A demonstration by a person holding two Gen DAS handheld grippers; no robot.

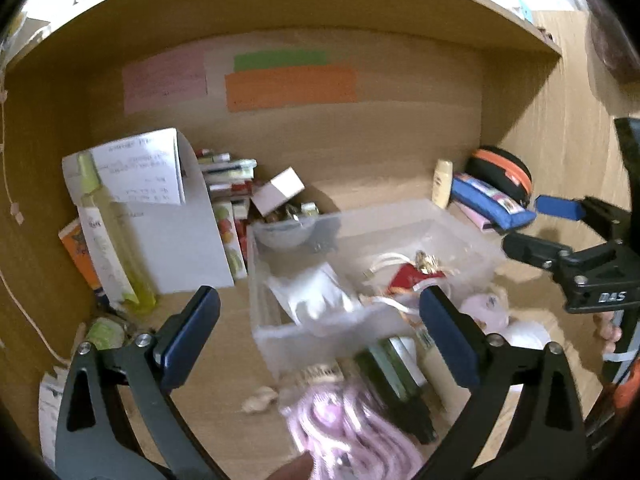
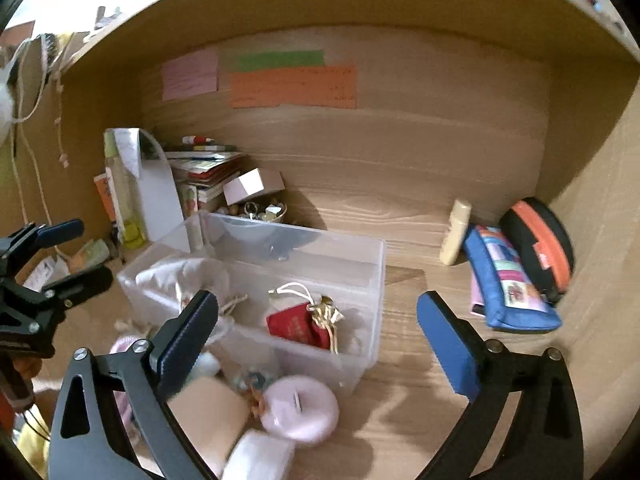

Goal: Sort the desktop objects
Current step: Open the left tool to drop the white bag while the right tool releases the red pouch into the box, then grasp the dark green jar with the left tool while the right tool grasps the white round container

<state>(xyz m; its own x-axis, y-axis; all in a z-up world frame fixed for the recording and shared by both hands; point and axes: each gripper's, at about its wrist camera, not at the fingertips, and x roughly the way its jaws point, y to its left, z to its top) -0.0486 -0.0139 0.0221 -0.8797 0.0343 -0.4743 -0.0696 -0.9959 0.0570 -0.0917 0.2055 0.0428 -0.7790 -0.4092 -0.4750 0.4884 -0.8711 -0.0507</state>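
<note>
Pink fabric (image 1: 352,420) blurs just under my left tongs (image 1: 320,336), which gape empty, as do my right tongs (image 2: 316,332). Both hover over the clear bin (image 2: 372,264) on the table (image 2: 420,392), where the red pouch (image 2: 300,328) lies; I judge a careless reach could catch the bin's rim and shove it

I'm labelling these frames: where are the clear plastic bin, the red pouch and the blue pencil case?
clear plastic bin (image 2: 372,276): right wrist view, right wall.
red pouch (image 2: 296,326): right wrist view, middle of its red fabric.
blue pencil case (image 2: 508,292): right wrist view, patterned side panel.
</note>
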